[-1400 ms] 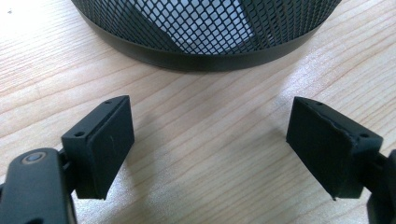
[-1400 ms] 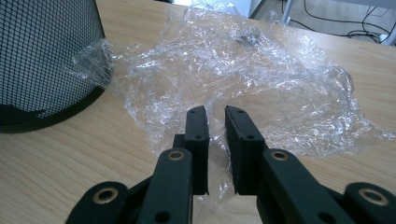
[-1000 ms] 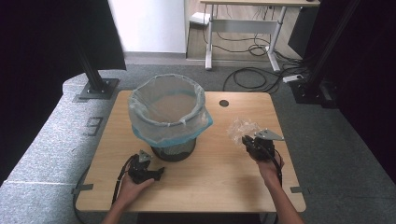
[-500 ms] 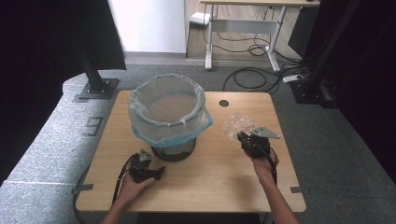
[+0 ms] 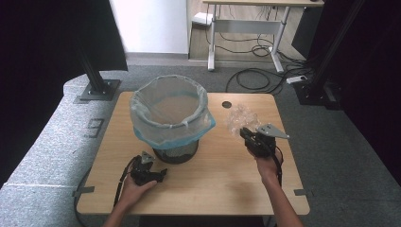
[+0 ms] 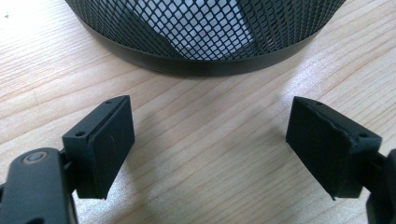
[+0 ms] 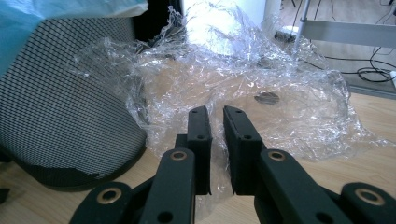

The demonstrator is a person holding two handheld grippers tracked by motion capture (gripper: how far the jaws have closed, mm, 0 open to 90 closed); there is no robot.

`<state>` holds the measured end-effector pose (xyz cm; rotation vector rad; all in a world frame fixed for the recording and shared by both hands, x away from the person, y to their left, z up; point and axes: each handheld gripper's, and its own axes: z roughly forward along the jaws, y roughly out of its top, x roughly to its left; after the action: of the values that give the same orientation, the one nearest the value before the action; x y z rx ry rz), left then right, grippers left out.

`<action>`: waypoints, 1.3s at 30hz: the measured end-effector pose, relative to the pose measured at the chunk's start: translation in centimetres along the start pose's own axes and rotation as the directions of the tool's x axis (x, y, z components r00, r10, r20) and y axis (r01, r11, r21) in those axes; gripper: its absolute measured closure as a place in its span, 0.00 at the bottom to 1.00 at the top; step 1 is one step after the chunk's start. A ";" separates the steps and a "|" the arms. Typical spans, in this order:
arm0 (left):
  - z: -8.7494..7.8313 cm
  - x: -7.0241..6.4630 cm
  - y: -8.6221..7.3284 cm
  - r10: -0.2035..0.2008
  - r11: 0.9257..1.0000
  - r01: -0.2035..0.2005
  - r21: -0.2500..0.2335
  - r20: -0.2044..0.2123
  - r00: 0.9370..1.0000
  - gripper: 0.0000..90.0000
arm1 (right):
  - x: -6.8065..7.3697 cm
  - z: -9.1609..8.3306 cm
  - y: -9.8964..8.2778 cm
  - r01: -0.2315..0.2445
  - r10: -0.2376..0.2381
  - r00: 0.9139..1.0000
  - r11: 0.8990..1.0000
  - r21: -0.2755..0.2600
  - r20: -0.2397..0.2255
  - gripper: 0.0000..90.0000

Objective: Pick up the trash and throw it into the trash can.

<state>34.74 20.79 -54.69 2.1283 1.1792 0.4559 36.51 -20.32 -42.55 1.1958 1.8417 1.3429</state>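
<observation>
The mesh bin (image 5: 171,116) with its blue liner stands just ahead of the left gripper (image 6: 210,144), whose fingers are wide apart with nothing between. The crumpled clear plastic (image 7: 243,93) is clamped between the right gripper (image 7: 217,123) fingers, spreading beyond their tips.

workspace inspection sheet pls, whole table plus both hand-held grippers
surface: wooden table, round hole near its far edge.
job's things: crumpled clear plastic wrap; mesh bin with blue-edged liner.
clutter: nothing seen.
grippers: right hand-held gripper shut on the wrap; left hand-held gripper open, resting before the bin.
cables: black cable trails from the left one; more on the floor.
surroundings: grey carpet, desk behind.
</observation>
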 end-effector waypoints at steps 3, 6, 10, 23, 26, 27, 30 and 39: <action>0.0 0.0 0.0 0.002 1.000 -0.002 0.002 0.000 1.000 0.17 | 0.7 0.1 0.4 0.014 -0.014 1.000 1.000 -0.005 -0.010 0.90; 0.0 0.0 0.0 0.002 1.000 -0.002 0.002 -0.001 1.000 0.17 | 1.3 0.0 1.0 0.030 -0.030 1.000 0.999 -0.032 0.001 0.90; 0.0 0.0 0.0 -0.001 1.000 0.001 0.000 0.000 1.000 0.17 | 2.4 -0.1 2.1 0.053 -0.054 0.998 0.996 -0.075 -0.012 0.90; 0.0 0.0 0.0 0.000 1.000 0.000 0.000 0.000 1.000 0.17 | 3.3 -0.7 4.2 0.082 -0.085 0.996 0.991 -0.107 -0.025 0.90; 0.0 0.0 0.0 0.001 1.000 -0.001 0.001 0.000 1.000 0.17 | 3.4 -0.7 4.9 0.079 -0.081 0.996 0.991 -0.108 -0.023 0.90; 0.0 0.0 0.0 0.000 1.000 0.000 0.000 0.000 1.000 0.17 | 3.4 -0.7 5.0 0.081 -0.084 0.996 0.991 -0.109 -0.025 0.90; 0.0 0.0 0.0 0.000 1.000 0.000 0.001 0.000 1.000 0.17 | 3.9 -0.7 5.6 0.104 -0.108 0.994 0.988 -0.112 -0.029 0.90; 0.0 0.0 0.0 0.002 1.000 -0.002 0.002 -0.001 1.000 0.17 | 5.1 -0.2 7.4 0.114 -0.121 0.991 0.985 -0.130 -0.049 0.90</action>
<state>34.74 20.81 -54.68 2.1313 1.1783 0.4565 36.52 -15.10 -35.22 0.9779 1.8062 1.4172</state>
